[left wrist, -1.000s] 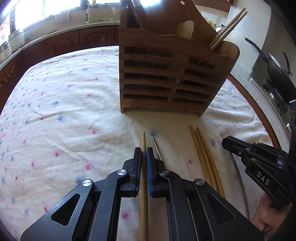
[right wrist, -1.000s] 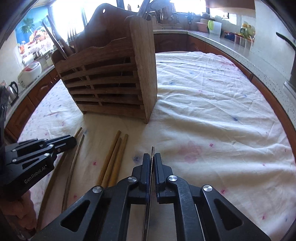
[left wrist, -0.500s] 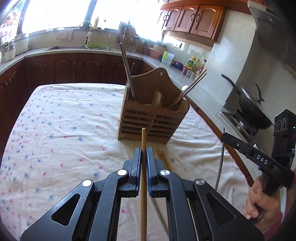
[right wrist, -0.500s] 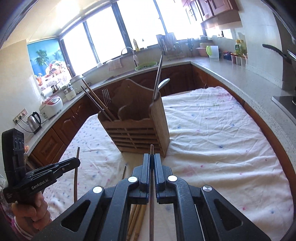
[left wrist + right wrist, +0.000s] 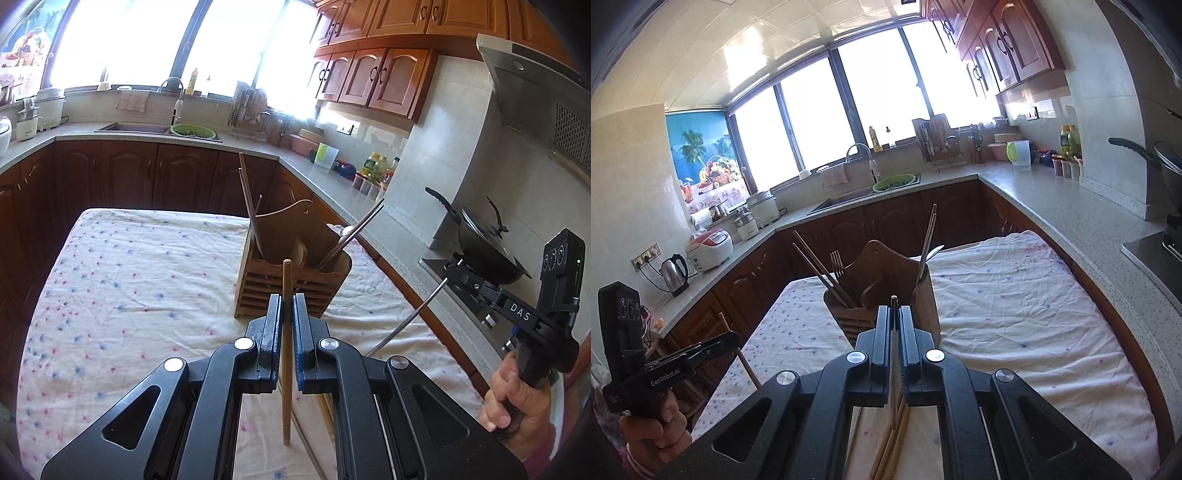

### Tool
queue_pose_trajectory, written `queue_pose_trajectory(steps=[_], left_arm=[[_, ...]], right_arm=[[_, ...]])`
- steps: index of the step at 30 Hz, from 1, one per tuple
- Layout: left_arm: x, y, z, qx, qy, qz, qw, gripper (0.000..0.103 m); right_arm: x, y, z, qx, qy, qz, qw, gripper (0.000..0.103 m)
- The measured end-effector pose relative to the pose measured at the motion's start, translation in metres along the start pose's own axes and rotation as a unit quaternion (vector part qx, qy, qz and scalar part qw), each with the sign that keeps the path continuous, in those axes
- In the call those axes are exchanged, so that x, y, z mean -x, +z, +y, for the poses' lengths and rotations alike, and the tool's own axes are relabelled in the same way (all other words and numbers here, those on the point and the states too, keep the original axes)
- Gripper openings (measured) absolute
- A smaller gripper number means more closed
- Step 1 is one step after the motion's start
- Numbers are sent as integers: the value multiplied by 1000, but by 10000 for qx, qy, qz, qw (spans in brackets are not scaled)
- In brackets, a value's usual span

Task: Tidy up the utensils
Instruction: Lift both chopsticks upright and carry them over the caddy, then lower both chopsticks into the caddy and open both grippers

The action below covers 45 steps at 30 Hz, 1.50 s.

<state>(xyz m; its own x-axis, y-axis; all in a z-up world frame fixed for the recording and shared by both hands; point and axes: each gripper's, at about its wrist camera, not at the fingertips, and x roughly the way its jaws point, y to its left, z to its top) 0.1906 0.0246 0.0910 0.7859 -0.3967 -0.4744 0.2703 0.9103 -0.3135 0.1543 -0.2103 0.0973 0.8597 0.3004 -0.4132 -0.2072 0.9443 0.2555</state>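
We note the left gripper [image 5: 285, 312] pinched tight on a wooden chopstick [image 5: 286, 369], which runs lengthwise between the blue pads [image 5: 297, 343]; its tip sticks out past the fingertips and its other end hangs below the jaws, above the cloth. The right gripper [image 5: 894, 323] is likewise clamped, on a thin metal chopstick [image 5: 894, 354] with only a short dark tip showing beyond the fingers. In the left wrist view the right gripper [image 5: 452, 271] appears off the right edge of the table, held by a hand [image 5: 517, 402], with the metal chopstick [image 5: 406, 321] slanting down from it. In the right wrist view the left gripper [image 5: 733, 338] sits off the left edge, its wooden chopstick [image 5: 738, 354] crossing the jaws.

The wooden utensil holder [image 5: 288, 280] stands upright on the tablecloth [image 5: 129, 295], toward the far right part of the table. We see chopsticks leaning in its left compartment [image 5: 816, 269], a fork [image 5: 836, 264] next to them, and metal chopsticks plus a spoon [image 5: 929, 254] in the right compartment.

More wooden chopsticks [image 5: 890, 450] lie on the cloth at the near edge, under the right gripper, partly hidden by its body
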Motion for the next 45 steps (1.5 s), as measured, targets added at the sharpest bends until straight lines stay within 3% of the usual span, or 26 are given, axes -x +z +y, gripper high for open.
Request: queue_pose_trajectory(steps=[16, 27, 37, 45], left_arm=[[3, 19, 0, 5, 67, -283, 9996, 5], [9, 75, -10, -154, 176, -1011, 9946, 5], [-23, 133, -5, 36, 453, -1710, 9842, 5], [-66, 113, 17, 426, 661, -1714, 9821, 5]], right_arm=[[6, 15, -2, -2, 48, -269, 9996, 4], [8, 59, 2, 54, 89, -828, 9965, 4], [-23, 103, -2, -34, -75, -1263, 9920, 4], [-60, 90, -12, -81, -243, -1137, 9932, 4]])
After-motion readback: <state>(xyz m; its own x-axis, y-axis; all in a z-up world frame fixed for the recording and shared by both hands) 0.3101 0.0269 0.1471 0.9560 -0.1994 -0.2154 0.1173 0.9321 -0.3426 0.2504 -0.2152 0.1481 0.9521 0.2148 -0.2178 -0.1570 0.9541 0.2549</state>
